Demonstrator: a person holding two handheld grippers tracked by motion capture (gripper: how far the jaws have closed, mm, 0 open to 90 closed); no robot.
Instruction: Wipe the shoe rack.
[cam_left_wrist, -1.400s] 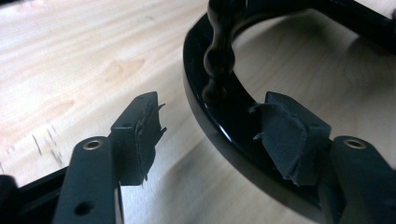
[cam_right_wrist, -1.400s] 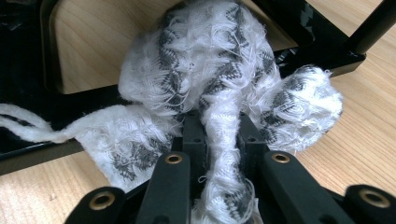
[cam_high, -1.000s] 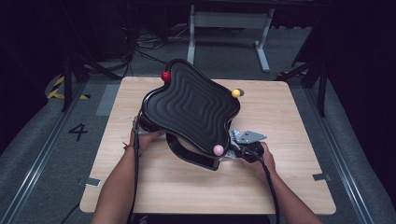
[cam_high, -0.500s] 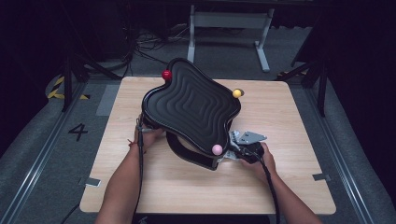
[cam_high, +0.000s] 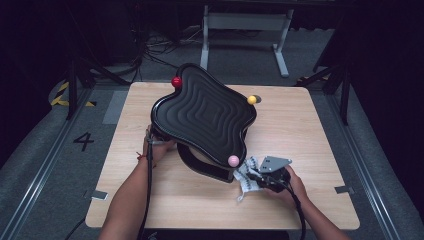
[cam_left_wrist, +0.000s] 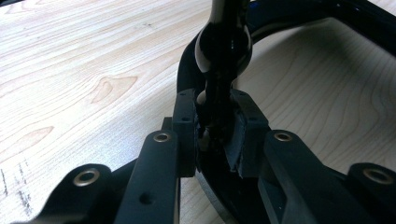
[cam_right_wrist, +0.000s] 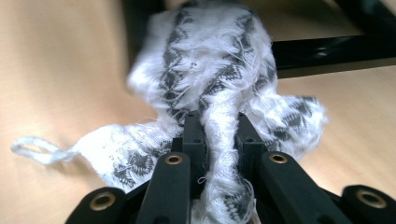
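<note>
A glossy black wavy tray (cam_high: 202, 117) with ridged rings stands tilted on the wooden table (cam_high: 310, 130), over a black frame (cam_high: 210, 172). Red (cam_high: 176, 81), yellow (cam_high: 252, 99) and pink (cam_high: 233, 160) balls sit at its edges. At the tray's left underside, my left gripper (cam_high: 161, 142) is shut on a black strut of the frame (cam_left_wrist: 223, 56), its pads (cam_left_wrist: 243, 128) pressing from both sides. Right of the pink ball, my right gripper (cam_high: 255, 177) is shut on a white cloth with a black zigzag pattern (cam_high: 244, 176). The cloth (cam_right_wrist: 210, 60) bunches ahead of that gripper (cam_right_wrist: 219, 126).
A grey metal stand (cam_high: 240, 22) is on the floor behind the table. Tape tabs mark the table's near left (cam_high: 99, 195) and right (cam_high: 343, 189) edges. A "4" (cam_high: 83, 141) is on the floor at left. Bare wood lies at the right and along the near edge.
My right gripper has drawn back toward the table's near right with the cloth, away from the tray's frame. The left hand and the tray have hardly moved.
</note>
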